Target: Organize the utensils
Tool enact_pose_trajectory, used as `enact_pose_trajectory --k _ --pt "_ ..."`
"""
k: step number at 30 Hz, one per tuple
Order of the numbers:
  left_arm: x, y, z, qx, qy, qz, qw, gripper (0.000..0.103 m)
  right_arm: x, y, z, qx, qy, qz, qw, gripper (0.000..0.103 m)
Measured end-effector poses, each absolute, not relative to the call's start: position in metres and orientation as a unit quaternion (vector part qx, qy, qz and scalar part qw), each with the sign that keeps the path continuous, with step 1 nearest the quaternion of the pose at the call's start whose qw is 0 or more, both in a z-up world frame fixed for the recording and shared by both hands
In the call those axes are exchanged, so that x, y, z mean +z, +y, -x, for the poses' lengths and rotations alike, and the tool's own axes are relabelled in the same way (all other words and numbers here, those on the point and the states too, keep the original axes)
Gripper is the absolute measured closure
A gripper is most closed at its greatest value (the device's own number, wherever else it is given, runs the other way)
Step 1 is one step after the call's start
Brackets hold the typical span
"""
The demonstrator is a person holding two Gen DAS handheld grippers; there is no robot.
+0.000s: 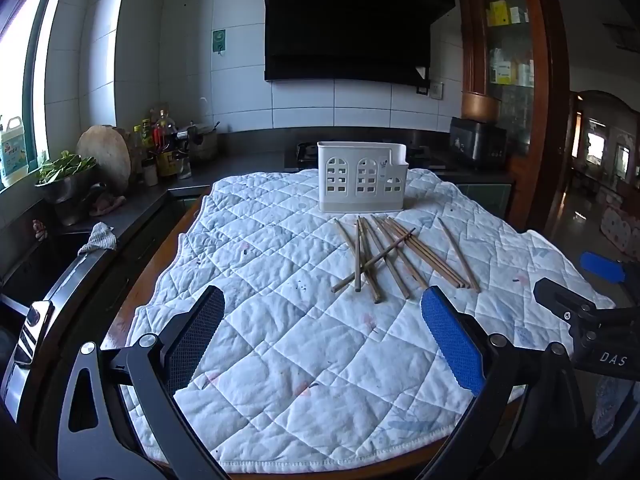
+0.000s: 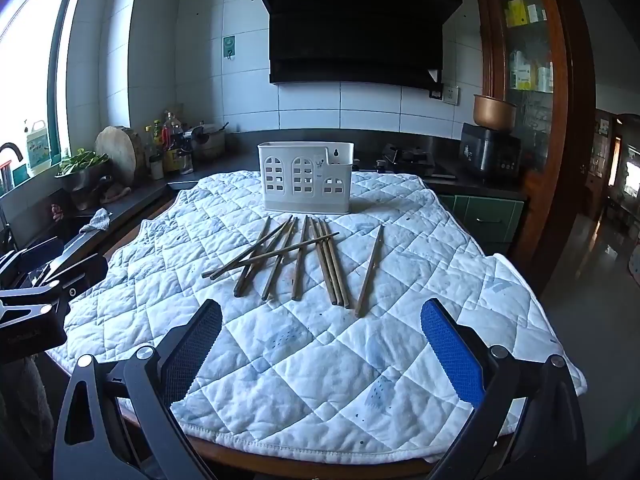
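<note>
Several wooden chopsticks [image 1: 384,256] [image 2: 304,260] lie scattered on a white quilted cloth [image 1: 280,272] [image 2: 280,344], some crossing each other, one [image 2: 370,272] apart on the right. Behind them stands a white utensil holder [image 1: 362,178] [image 2: 306,178] with window-shaped cutouts, upright, nothing showing above its rim. My left gripper [image 1: 322,298] hovers open near the front of the cloth, short of the chopsticks, with nothing between its fingers. My right gripper [image 2: 322,310] is likewise open and empty, just short of the chopstick ends. The right gripper's body shows at the left wrist view's right edge.
The cloth covers a round wooden table [image 2: 304,462]. A dark kitchen counter [image 1: 240,160] runs behind and to the left, with bottles, a round wooden board [image 1: 105,156], a bowl of greens [image 1: 66,178] and a sink. A rice cooker [image 2: 490,152] and wooden cabinet [image 2: 520,60] stand at right.
</note>
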State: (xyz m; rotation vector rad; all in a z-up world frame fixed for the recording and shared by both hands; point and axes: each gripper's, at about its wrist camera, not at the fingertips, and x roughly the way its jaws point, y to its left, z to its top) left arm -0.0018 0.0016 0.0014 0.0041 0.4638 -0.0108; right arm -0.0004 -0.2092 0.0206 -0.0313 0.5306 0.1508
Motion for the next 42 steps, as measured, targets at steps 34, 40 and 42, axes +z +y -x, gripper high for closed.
enact_pose_trajectory --k 34,40,42 --pt "-0.011 -0.001 -0.003 -0.005 0.235 -0.002 0.972 0.005 0.016 -0.209 -0.004 0.073 0.267 0.015 0.961 0.006" --pt "-0.011 0.000 -0.003 -0.005 0.235 -0.001 0.972 0.005 0.016 -0.209 -0.004 0.074 0.267 0.015 0.961 0.006" --pt "-0.010 0.000 -0.003 -0.005 0.235 -0.002 0.972 0.005 0.016 -0.209 -0.004 0.074 0.268 0.014 0.961 0.006"
